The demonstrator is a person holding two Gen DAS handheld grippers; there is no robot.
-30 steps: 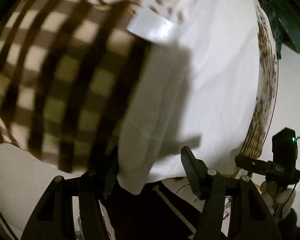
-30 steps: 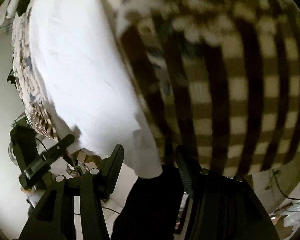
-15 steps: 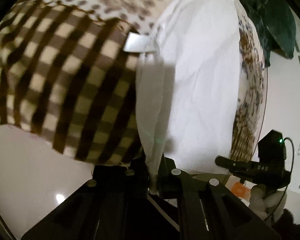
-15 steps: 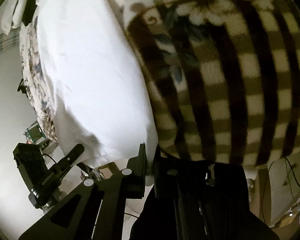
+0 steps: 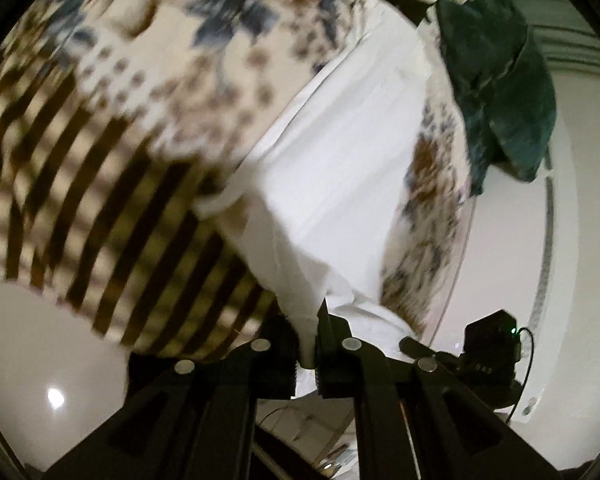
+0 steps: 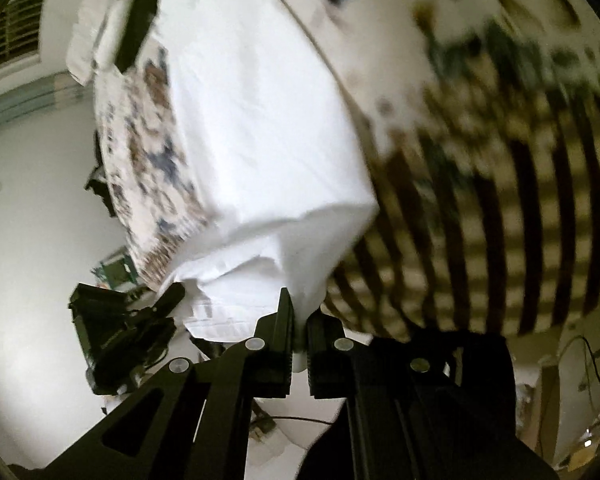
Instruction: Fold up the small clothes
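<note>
A white garment lies along a bed, its near hem lifted off the covers. My left gripper is shut on one corner of that hem, and a thin fold of white cloth runs down between its jaws. My right gripper is shut on the other corner of the white garment, the cloth pinched between its pads. In the left wrist view the right gripper's black body shows at lower right. The left gripper's body shows at lower left in the right wrist view.
A brown-and-cream checked blanket lies beside the garment on a floral bedspread. A dark green cloth hangs at the bed's far end. White cloth and a black strap lie near the top. Pale floor surrounds the bed.
Both grippers closed on the garment's near hem, one on each corner. They then rose and drew back, lifting the hem off the bed.
</note>
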